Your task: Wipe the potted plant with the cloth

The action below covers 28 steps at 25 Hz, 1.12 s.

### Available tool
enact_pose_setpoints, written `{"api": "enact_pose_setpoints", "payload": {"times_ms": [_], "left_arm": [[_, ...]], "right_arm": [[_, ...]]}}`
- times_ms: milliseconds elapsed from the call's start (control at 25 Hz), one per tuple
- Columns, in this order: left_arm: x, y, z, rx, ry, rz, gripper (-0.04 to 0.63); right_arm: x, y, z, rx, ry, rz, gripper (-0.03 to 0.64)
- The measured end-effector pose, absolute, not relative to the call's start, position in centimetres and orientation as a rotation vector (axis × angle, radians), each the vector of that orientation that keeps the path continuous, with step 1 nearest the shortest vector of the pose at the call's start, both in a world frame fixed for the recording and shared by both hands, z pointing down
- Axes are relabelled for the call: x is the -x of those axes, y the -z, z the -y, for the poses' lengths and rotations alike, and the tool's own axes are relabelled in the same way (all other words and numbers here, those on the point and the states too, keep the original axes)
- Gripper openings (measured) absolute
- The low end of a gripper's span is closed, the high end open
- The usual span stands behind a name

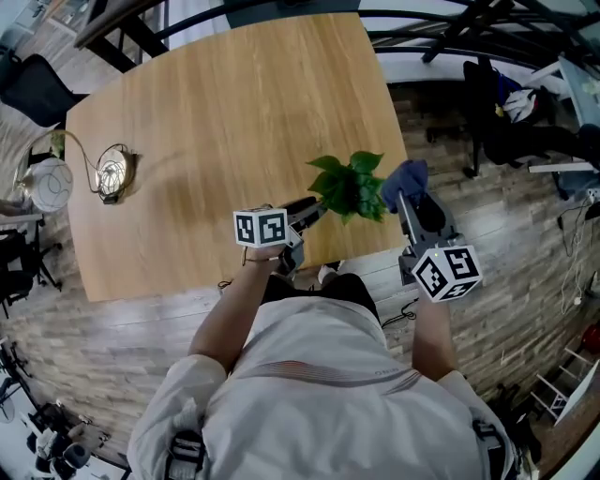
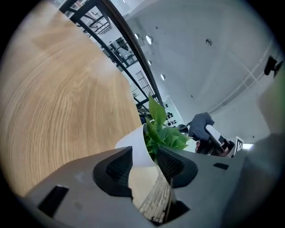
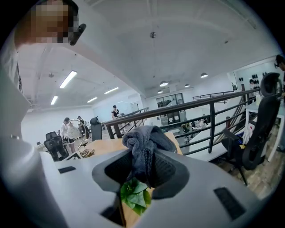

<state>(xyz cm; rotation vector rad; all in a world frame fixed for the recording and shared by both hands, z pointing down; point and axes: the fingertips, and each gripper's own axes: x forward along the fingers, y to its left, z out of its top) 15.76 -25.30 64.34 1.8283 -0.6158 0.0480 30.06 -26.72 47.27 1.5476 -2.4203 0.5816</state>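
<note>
The potted plant [image 1: 349, 185] has green leaves and stands near the front right corner of the wooden table [image 1: 206, 122]. My left gripper [image 1: 317, 204] reaches in from the plant's left. In the left gripper view its white pot [image 2: 136, 149] sits between the left gripper's [image 2: 144, 162] wide-apart jaws, and I see no firm press on it. My right gripper [image 1: 405, 192] hovers just right of the leaves, shut on a bunched blue-grey cloth [image 1: 405, 176]. In the right gripper view the cloth [image 3: 144, 144] sticks up between the right gripper's [image 3: 142, 171] pads, with leaves [image 3: 135, 196] below.
A wire ornament on a gold cord [image 1: 112, 172] lies at the table's left edge, with a white fan [image 1: 47, 185] beyond it. A black railing [image 1: 450, 28] runs past the far side. Office chairs [image 1: 511, 122] stand on the floor to the right. The plant stands close to the table's edge.
</note>
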Motion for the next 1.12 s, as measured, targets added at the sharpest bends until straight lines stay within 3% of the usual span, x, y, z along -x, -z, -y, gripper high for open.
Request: {"api": "enact_pose_setpoints", "payload": {"times_ms": [400, 760, 1120], "left_arm": [[-17.6, -65.7, 25.9, -1.706, -0.003, 0.646, 0.144], [-17.5, -65.4, 26.2, -1.624, 0.026, 0.729, 0.098], [-17.5, -65.4, 26.3, -1.617, 0.021, 0.749, 0.097]], "right_arm": [[-28.4, -47.2, 28.7, -1.413, -0.606, 2.503, 0.17], [-18.1, -52.1, 26.7, -0.656, -0.771, 2.506, 0.171], [-23.6, -55.2, 33.5, -1.03, -0.755, 2.331, 0.172]]}}
